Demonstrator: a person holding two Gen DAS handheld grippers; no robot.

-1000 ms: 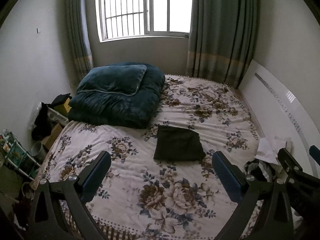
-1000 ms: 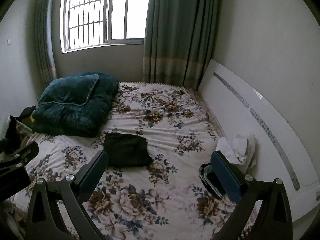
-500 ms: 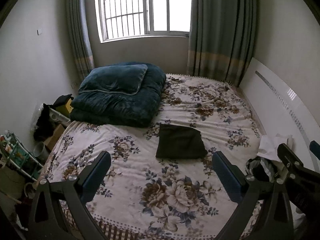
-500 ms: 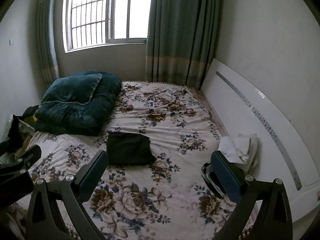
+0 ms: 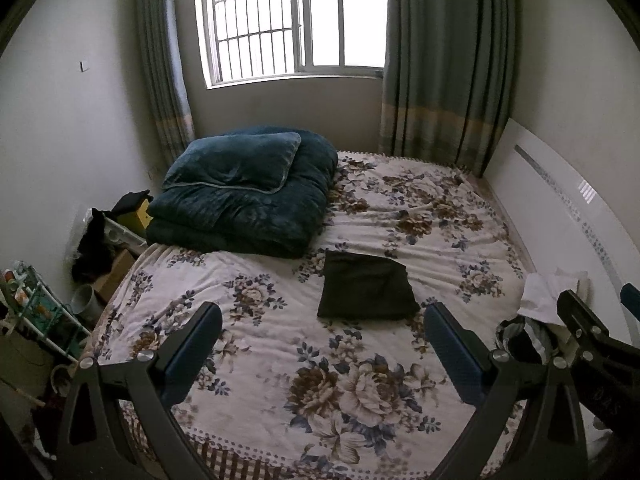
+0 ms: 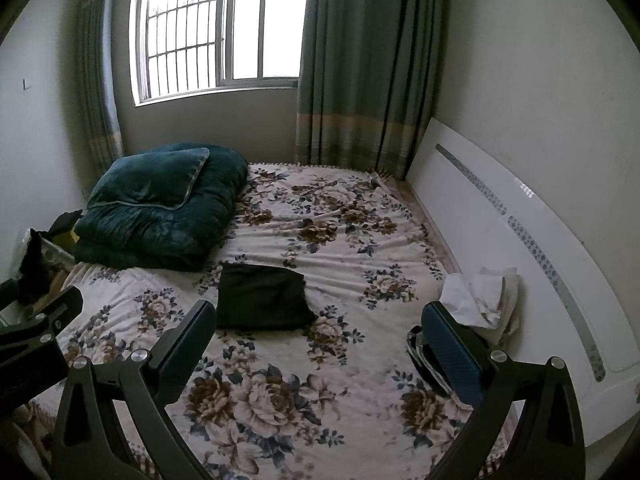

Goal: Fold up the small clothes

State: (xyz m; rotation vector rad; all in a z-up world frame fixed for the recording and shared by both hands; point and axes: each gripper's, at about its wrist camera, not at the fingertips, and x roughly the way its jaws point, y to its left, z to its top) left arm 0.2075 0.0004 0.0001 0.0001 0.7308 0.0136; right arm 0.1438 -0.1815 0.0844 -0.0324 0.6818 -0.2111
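Overall, bed (image 5: 280,360) fills most of both views, covered by a floral sheet with light wrinkles toward the far side. White headboard (image 6: 520,240) runs along the bed's right edge, against the wall. Window (image 5: 296,20) with bars sits in the far wall; green curtains (image 6: 360,60) hang on both sides of it.

Quilt (image 5: 248,200), dark teal, folded, lies on the far left part of the bed, with a matching pillow on top.

Dark garment (image 5: 366,290), folded into a flat rectangle, lies near the middle of the bed, just in front of the quilt's near corner, apart from it. Same item in right wrist view at (image 6: 262,296).

White clothes (image 6: 480,294), a loose heap, rest at the right edge of the bed against the headboard. Just beside them, nearer the camera, a dark striped item (image 5: 524,340), partly hidden by gripper fingers; kind cannot be told.

Left gripper (image 5: 320,360): jaws wide apart, nothing between them, held above the near part of the bed, well short of the dark garment.

Right gripper (image 6: 316,354): jaws wide apart, empty, above the near part of the bed.

Clutter (image 5: 48,300) stands on the floor left of the bed: rack, boxes, dark cloth.
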